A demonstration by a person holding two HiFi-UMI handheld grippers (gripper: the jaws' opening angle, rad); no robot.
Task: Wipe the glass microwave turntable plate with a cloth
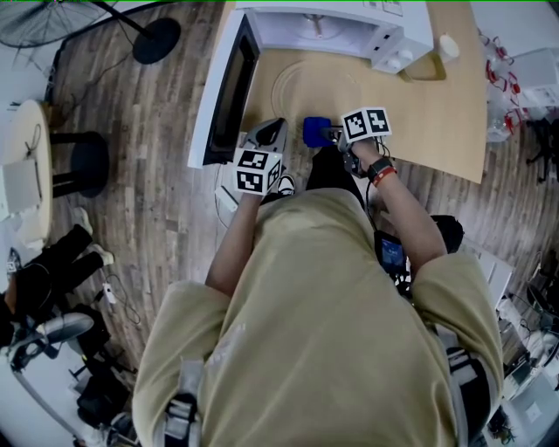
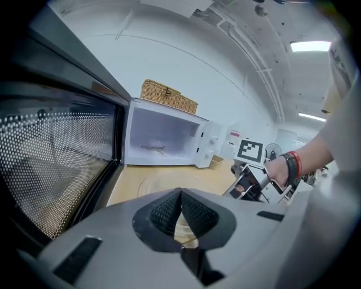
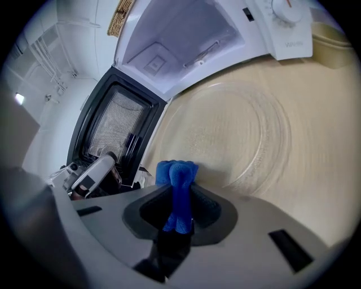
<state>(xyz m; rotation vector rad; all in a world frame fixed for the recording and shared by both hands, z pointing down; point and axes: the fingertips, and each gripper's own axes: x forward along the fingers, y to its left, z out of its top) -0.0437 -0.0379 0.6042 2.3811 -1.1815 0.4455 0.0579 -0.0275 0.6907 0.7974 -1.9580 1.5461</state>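
The clear glass turntable plate [image 1: 316, 87] lies flat on the wooden table [image 1: 445, 122], in front of the open microwave [image 1: 341, 26]. In the right gripper view the plate [image 3: 225, 135] spreads just beyond the jaws. My right gripper [image 1: 333, 134] is shut on a folded blue cloth [image 3: 179, 186], and the cloth [image 1: 315, 131] hangs at the plate's near edge. My left gripper [image 1: 271, 133] hovers at the table's near-left edge beside the microwave door [image 1: 229, 87]. Its jaws [image 2: 180, 196] are shut with nothing in them. The plate [image 2: 163, 183] shows faintly ahead of them.
The microwave door [image 2: 56, 163] swings open to the left, close beside the left gripper. A wicker basket [image 2: 169, 96] sits on top of the microwave. A yellowish container [image 1: 428, 65] stands right of the microwave. A fan base [image 1: 157, 39] and a round stool [image 1: 26, 166] stand on the floor at left.
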